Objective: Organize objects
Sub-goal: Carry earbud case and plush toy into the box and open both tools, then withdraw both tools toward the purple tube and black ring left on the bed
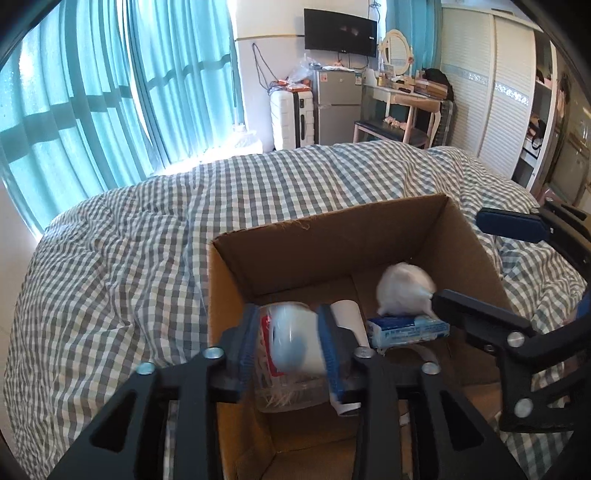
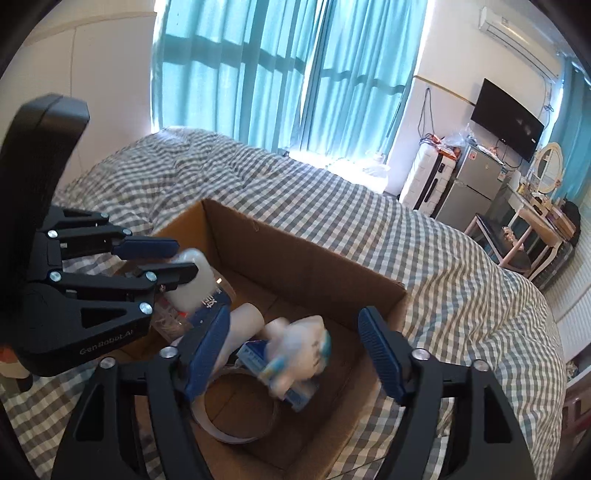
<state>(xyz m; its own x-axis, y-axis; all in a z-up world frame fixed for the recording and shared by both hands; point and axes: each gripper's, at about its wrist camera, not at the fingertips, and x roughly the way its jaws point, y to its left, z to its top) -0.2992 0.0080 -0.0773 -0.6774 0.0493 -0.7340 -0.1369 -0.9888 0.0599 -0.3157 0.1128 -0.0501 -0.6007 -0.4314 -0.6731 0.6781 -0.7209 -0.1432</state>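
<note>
Closest in the left wrist view, the left tongs [image 1: 290,341] pinch a clear plastic jar [image 1: 286,354] with a white lid, its blue pads pressed against both sides; the jar hangs over the near left corner of the cardboard box [image 1: 332,251], blurred. The box sits open on a bed covered by a grey-and-white checked quilt [image 1: 129,258].

The right tongs [image 2: 295,350] stand spread wide above the box, touching nothing. Between and below their pads lies a small white plush toy [image 2: 295,354] with pale blue markings, blurred, resting on a blue-and-white tissue pack [image 2: 255,350] on the box floor. Just beside the pack a roll of tape [image 2: 236,406] lies flat, and a white tube [image 2: 243,321] leans between the tape and the jar.

Across the room teal curtains [image 1: 92,92] cover the window. Against the far wall stand a white suitcase [image 1: 291,118], a small grey fridge [image 1: 338,107], a wall-mounted television [image 1: 340,33] and a dressing table with an oval mirror [image 1: 397,48].
</note>
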